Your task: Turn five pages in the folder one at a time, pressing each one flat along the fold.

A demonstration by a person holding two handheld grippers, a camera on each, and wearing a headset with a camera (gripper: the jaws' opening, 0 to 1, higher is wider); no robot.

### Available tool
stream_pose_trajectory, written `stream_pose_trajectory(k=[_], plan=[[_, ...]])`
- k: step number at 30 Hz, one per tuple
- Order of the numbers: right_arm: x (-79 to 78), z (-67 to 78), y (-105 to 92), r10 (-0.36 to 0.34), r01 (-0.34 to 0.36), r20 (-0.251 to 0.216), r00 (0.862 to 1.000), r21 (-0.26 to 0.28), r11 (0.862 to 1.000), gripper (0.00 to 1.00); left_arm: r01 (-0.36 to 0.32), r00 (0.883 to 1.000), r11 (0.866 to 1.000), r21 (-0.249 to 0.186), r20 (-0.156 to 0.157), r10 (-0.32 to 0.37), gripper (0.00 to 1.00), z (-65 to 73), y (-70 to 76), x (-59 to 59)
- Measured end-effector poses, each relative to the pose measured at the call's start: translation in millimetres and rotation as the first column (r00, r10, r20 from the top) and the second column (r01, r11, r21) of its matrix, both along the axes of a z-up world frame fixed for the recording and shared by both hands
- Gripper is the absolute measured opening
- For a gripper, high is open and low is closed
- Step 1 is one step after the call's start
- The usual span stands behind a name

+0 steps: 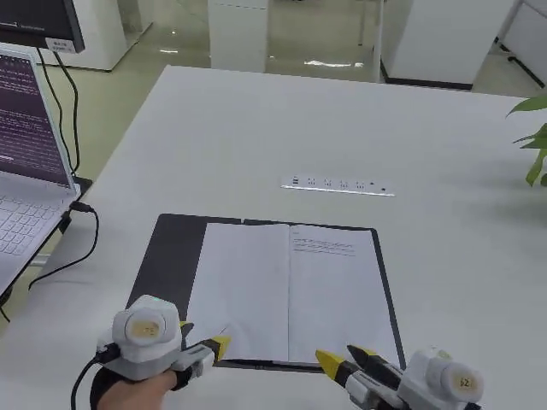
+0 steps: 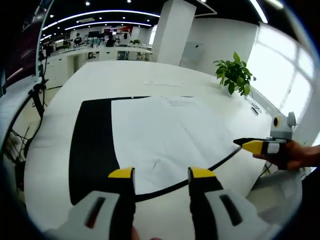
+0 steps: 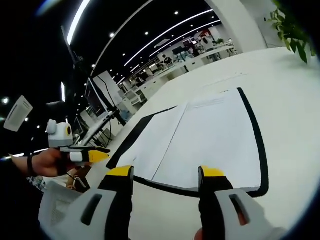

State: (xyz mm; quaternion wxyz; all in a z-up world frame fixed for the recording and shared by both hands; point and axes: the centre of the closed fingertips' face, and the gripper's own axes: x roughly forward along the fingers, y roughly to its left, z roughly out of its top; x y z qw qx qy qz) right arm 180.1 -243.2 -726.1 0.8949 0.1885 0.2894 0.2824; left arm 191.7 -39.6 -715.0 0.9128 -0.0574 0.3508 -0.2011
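Head view puts the folder (image 1: pixel 167 256) lying open on the white table (image 1: pixel 256 128) straight ahead of you. Its fold (image 1: pixel 289 290) runs away from you, from near edge to far edge. Your right gripper (image 1: pixel 342 359) sits at the near edge of the right-hand page (image 1: pixel 338 299), tips aimed up and left toward the fold's near end. Your left gripper (image 1: pixel 205 343) sits at the near edge of the left-hand page (image 1: pixel 244 290). You cannot tell from these views whether either one touches the paper.

In each gripper view your jaws stand parted with nothing between them. The right-hand page's free edge and near corner lie just to the right of your right gripper's tips, so that hand looks nearer for the lift. The left looks better placed to press along the fold.

The pages look thin, white and flat, with a few lines of print near the top of the right-hand one. The black cover shows as a wide band at left and a thin border at right.
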Motion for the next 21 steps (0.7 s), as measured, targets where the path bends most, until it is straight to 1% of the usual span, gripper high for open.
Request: stream_pose_trajectory(k=[1,2,3,6,8,9,11,12,13,16,17,19,21], plan=[[0.4,2.7,-3.3,-0.003,0.003,0.007,1.000,-0.007,1.000,0.54,-0.008,1.000,1.000,0.002,-0.001,0.008,0.44,2.3,2.4,-0.5],[0.7,4.8,-5.2,-0.004,0.004,0.015,1.000,-0.014,1.000,0.56,-0.016,1.000,1.000,0.003,-0.003,0.016,0.49,4.4,4.7,-1.1],[1.1,7.6,-7.9,-0.005,0.006,0.024,1.000,-0.021,1.000,0.56,-0.021,1.000,1.000,0.006,0.007,0.021,0.52,8.8,7.5,-2.2],[0.7,16.8,-14.1,-0.018,0.020,0.043,0.999,-0.036,0.999,0.59,-0.028,0.999,0.999,0.014,0.037,0.028,0.54,21.1,15.0,-5.6],[-0.1,22.1,-17.9,-0.022,0.025,0.062,0.998,-0.047,0.999,0.62,-0.035,0.998,0.999,0.020,0.047,0.034,0.57,25.8,19.7,-8.3],[-0.9,24.1,-19.0,-0.024,0.027,0.067,0.997,-0.048,0.998,0.65,-0.040,0.998,0.999,0.026,0.055,0.038,0.58,29.4,23.4,-10.7],[-3.6,28.8,-20.6,-0.030,0.033,0.074,0.997,-0.041,0.999,0.68,-0.044,0.997,0.998,0.033,0.066,0.042,0.60,34.0,28.8,-14.9],[-7.2,30.6,-22.6,-0.023,0.028,0.080,0.996,-0.061,0.998,0.68,-0.047,0.997,0.998,0.036,0.068,0.044,0.60,35.8,30.7,-16.8],[-9.2,31.1,-24.0,-0.022,0.028,0.080,0.997,-0.071,0.997,0.68,-0.050,0.996,0.998,0.039,0.073,0.047,0.61,38.7,33.5,-19.8],[-14.8,33.4,-29.1,-0.030,0.035,0.080,0.996,-0.071,0.997,0.69,-0.048,0.996,0.997,0.058,0.074,0.043,0.64,44.4,39.3,-26.6],[-17.9,33.3,-31.1,-0.020,0.027,0.081,0.997,-0.087,0.996,0.69,-0.041,0.996,0.997,0.066,0.077,0.036,0.64,46.3,40.7,-28.6],[-23.9,30.6,-35.3,0.014,-0.003,0.074,0.997,-0.144,0.990,0.70,-0.032,0.996,0.996,0.078,0.090,0.025,0.64,51.4,44.0,-32.1],[-26.3,34.2,-38.5,0.012,-0.002,0.075,0.997,-0.133,0.991,0.71,-0.031,0.995,0.997,0.077,0.092,0.024,0.64,55.3,46.7,-34.1]])
